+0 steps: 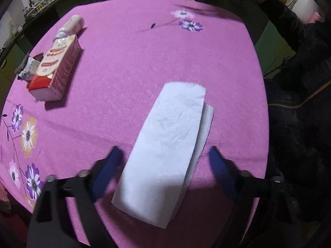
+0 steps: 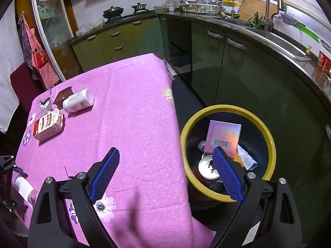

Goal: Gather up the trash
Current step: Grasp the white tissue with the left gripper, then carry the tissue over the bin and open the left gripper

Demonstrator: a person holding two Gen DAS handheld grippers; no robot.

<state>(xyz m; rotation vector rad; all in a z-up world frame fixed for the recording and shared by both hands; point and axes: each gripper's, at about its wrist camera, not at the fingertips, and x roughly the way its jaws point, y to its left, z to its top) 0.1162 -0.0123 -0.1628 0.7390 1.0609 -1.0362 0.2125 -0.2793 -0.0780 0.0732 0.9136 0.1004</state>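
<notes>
Lying between the left tongs' blue pads, a folded white tissue rests flat on the pink cloth; the pads stand apart on either side, gripping nothing. Farther off left lie a red-and-white carton and a white bottle, print unreadable. The right tongs gape empty beside a yellow-rimmed bin, where a barcoded box sits.
</notes>
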